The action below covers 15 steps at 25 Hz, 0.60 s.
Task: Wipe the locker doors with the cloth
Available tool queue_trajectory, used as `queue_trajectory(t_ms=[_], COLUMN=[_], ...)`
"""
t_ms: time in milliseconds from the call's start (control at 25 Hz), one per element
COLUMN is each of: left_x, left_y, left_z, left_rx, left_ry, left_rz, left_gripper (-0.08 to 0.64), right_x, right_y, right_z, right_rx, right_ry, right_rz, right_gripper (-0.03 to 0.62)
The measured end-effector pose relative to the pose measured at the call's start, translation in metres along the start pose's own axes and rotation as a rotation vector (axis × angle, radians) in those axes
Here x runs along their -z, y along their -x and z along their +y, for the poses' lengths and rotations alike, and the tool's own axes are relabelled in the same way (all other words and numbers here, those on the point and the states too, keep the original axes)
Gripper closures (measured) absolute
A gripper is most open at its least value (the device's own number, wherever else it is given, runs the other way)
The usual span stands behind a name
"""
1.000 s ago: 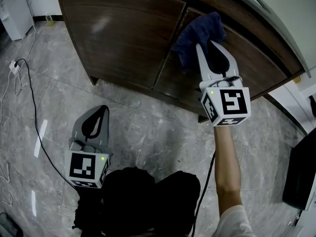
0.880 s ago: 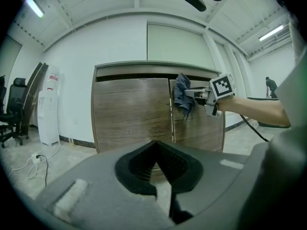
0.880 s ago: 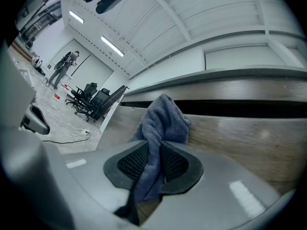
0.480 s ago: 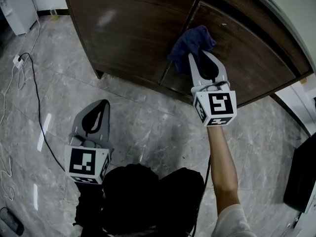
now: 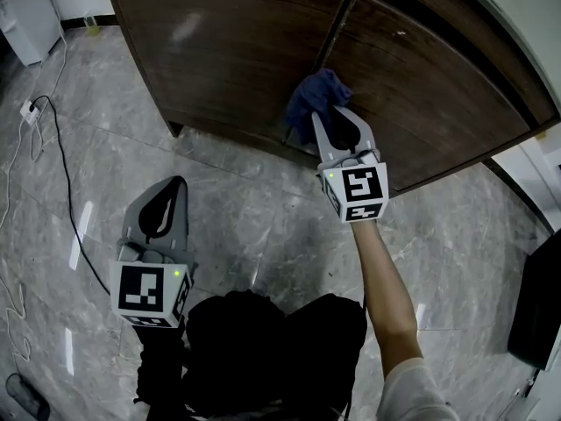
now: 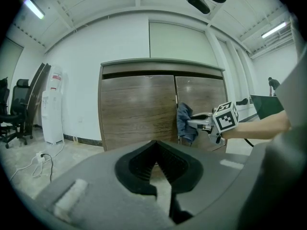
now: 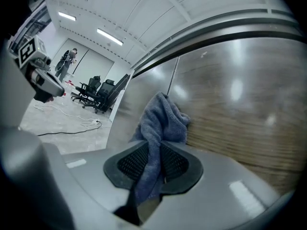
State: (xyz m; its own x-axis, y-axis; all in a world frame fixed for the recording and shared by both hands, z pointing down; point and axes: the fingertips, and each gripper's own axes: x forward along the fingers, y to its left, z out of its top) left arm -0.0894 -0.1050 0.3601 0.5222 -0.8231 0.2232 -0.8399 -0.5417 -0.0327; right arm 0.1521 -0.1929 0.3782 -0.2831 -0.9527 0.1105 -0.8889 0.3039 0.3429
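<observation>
Cloth (image 7: 160,121) of dark blue colour was pinched between the two jaws of the right tongs (image 7: 152,163). The jaws were closed on its lower fold, and the rest bunched up in front of them. The bunched part lay against the brown locker doors (image 5: 237,51), at the seam where the two doors meet, near their lower edge. The left tongs (image 6: 154,145) were held lower and well apart from the locker, above the grey marble floor (image 5: 263,217). Their jaws were together at the tips with nothing between them. A black cable (image 5: 63,178) lay on the floor at the left.
</observation>
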Motion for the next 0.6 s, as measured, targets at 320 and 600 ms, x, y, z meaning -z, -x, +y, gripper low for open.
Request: queue_trajectory(t_ms=[320, 600], left_x=[0.01, 0.017], left_y=[-0.001, 0.0], left_z=[0.007, 0.012], left_rx=[-0.022, -0.033], left_ry=[0.01, 0.013], left_rz=[0.007, 0.019], left_gripper=[0.56, 0.56], right_x=[0.048, 0.09], right_y=[-0.011, -0.024], right_z=[0.023, 0.05], right_rx=[-0.049, -0.092], right_ry=[-0.018, -0.037], right_rz=[0.075, 0.155], right_gripper=[0.511, 0.512])
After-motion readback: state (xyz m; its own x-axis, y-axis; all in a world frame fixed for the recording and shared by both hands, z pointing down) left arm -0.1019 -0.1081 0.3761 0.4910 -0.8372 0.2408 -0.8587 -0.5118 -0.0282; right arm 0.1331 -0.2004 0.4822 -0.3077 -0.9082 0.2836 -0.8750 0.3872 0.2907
